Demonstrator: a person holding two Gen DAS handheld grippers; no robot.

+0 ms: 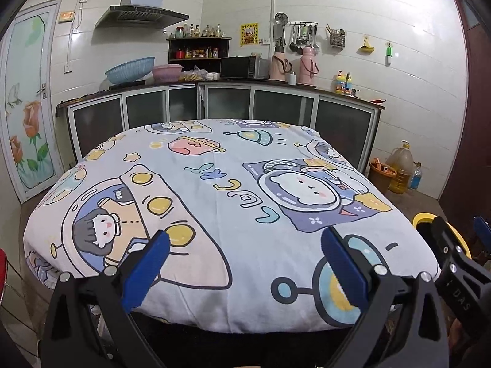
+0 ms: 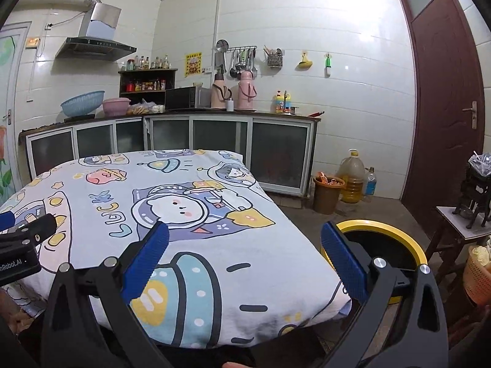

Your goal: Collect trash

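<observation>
The left gripper (image 1: 245, 263) is held at the near edge of a table draped in a cartoon-print cloth (image 1: 233, 214), its blue-padded jaws spread wide apart with nothing between them; the cloth's astronaut and rocket drawings fill the gap. The right gripper (image 2: 245, 260) hangs just beside it, toward three o'clock, jaws likewise wide and empty, and each wrist view catches the other tool's black frame at its edge. No loose scrap of trash can be made out on the cloth from either view. On the floor at the table's right corner, about four o'clock in the right wrist view, stands a bin with a yellow rim (image 2: 383, 225), its inside dark; the right gripper's right finger (image 2: 343, 257) overlaps that rim in the picture. Further back at two o'clock, near the wall, a brown bucket (image 2: 326, 196) holds orange scraps, with a large jug of yellow oil (image 2: 353, 178) and a small blue-labelled bottle (image 2: 370, 185) just beside it. Behind the table runs a corner counter with frosted cabinet doors (image 1: 214, 104), carrying a blue basket (image 1: 130, 69), a pink basin (image 1: 167, 72), a microwave (image 1: 242, 67) and two pink thermos flasks (image 1: 294, 64). A dark red door (image 2: 445, 98) stands at three o'clock.
</observation>
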